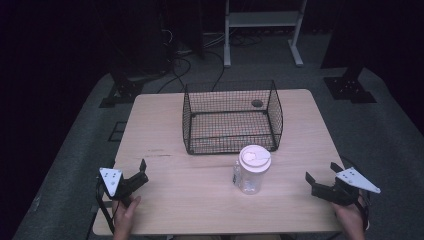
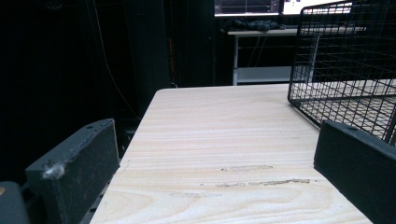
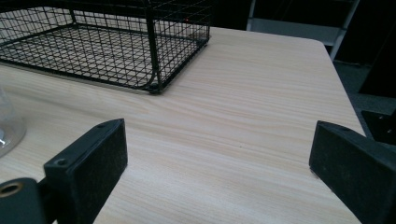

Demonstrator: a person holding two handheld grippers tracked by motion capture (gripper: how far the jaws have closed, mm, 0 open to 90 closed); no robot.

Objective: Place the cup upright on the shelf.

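L gripper (image 1: 141,172) & R gripper (image 1: 320,176) jaws spread wide, empty — bottle (image 1: 251,170) btwn, by basket (image 1: 231,118).

A pale wood-grain table (image 1: 165,125) with rounded corners carries a black wire basket (image 1: 232,117) standing at its far middle, well ahead of both grippers' fingers. A clear plastic bottle (image 1: 251,172) with a white lid stands upright just in front of the basket's near wall, between the two pairs of fingers and nearer the right pair. A few dark scuff marks (image 2: 261,182) streak the board just ahead of the left fingers (image 1: 142,166).
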